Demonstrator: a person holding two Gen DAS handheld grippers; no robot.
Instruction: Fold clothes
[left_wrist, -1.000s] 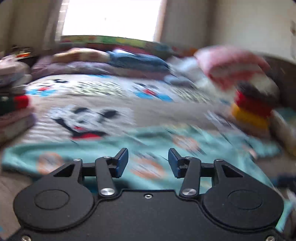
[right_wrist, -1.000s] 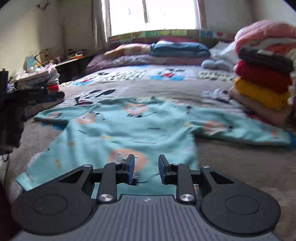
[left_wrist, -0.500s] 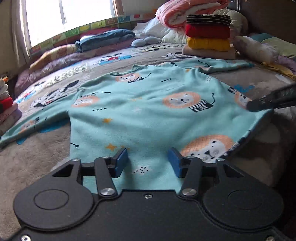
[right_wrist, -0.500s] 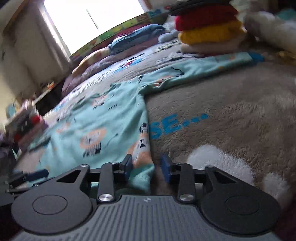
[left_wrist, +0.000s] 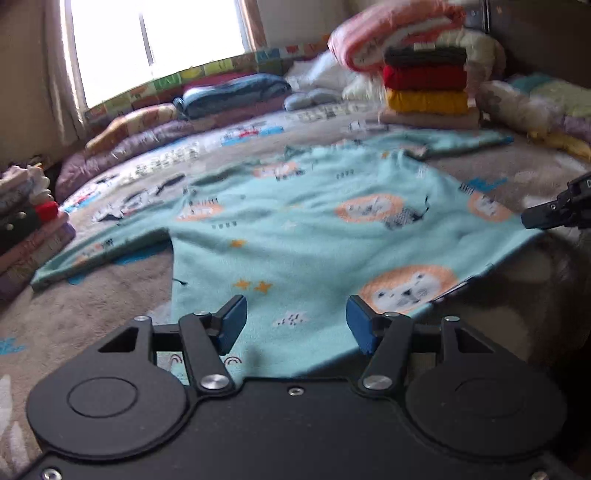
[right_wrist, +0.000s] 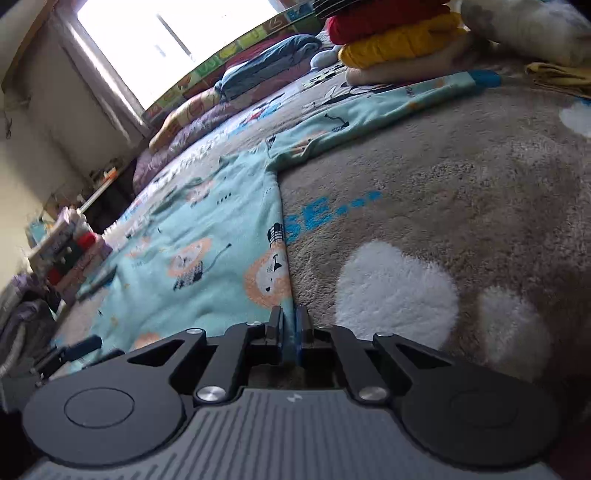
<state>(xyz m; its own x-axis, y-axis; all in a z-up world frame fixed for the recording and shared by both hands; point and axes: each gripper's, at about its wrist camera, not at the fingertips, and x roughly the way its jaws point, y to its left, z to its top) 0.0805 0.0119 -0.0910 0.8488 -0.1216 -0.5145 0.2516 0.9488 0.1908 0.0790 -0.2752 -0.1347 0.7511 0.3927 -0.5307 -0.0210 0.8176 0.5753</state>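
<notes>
Daylight pours through the window (left_wrist: 159, 40) at the far end of the room, and below it a row of pillows (left_wrist: 207, 99) lines the head of the bed. Your work surface is that bed, covered by a plush grey-brown blanket (right_wrist: 461, 192) with a deep, fuzzy pile, white fluffy patches and blue lettering. On your right a neat stack of folded clothes (left_wrist: 424, 85) rises in dark, red, yellow and beige layers; a second pile of folded clothes (left_wrist: 26, 218) sits at the bed's left edge.

Spread flat on the blanket lies the teal pyjama top (left_wrist: 332, 229), soft fleece printed with orange lions, small stars and clouds. Its long sleeves reach out to either side, and its hem lies nearest you.

Your left gripper (left_wrist: 295, 325) hovers at the hem with its blue-padded jaws parted; they have just been opening, the fabric lies below the gap between them and the pads do not press on it. Your right gripper (right_wrist: 290, 326) sits at the top's right side edge, low near the hem corner, where teal fleece meets grey blanket. Its jaws have just been closing and now stand clenched together, with the edge of the top running straight into the thin slit between the pads. In the left wrist view that gripper's dark tip meets the same corner of the cloth.
</notes>
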